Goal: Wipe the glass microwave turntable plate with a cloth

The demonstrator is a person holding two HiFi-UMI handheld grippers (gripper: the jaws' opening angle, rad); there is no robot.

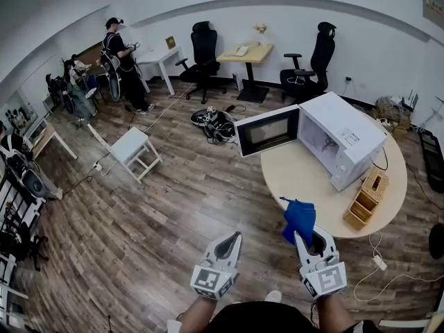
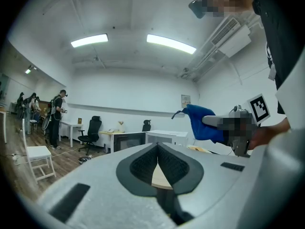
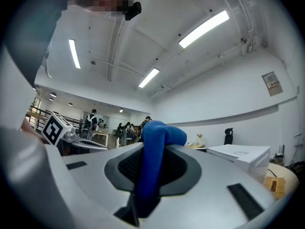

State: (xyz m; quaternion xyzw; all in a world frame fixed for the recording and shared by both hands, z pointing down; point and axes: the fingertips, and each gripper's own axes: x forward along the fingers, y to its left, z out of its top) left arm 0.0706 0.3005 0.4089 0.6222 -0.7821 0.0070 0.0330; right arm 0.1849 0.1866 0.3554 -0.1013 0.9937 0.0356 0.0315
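Note:
A white microwave (image 1: 343, 141) stands on the round beige table (image 1: 291, 175) with its door (image 1: 267, 132) swung open to the left. Its cavity (image 1: 319, 143) faces me, but the glass turntable plate cannot be made out inside. My right gripper (image 1: 300, 235) is shut on a blue cloth (image 1: 300, 218), held at the table's near edge; the cloth (image 3: 153, 149) drapes over the jaws in the right gripper view. My left gripper (image 1: 235, 236) hangs over the floor left of the table, shut with nothing in it. The left gripper view shows the cloth (image 2: 202, 120) and the microwave (image 2: 164, 137) ahead.
A wooden organiser box (image 1: 368, 198) sits on the table's right side. A white stool (image 1: 133, 148), a cable heap (image 1: 215, 123), two black office chairs (image 1: 205, 50) and desks lie beyond. A power strip (image 1: 379, 262) lies by the table. People stand far left (image 1: 121, 61).

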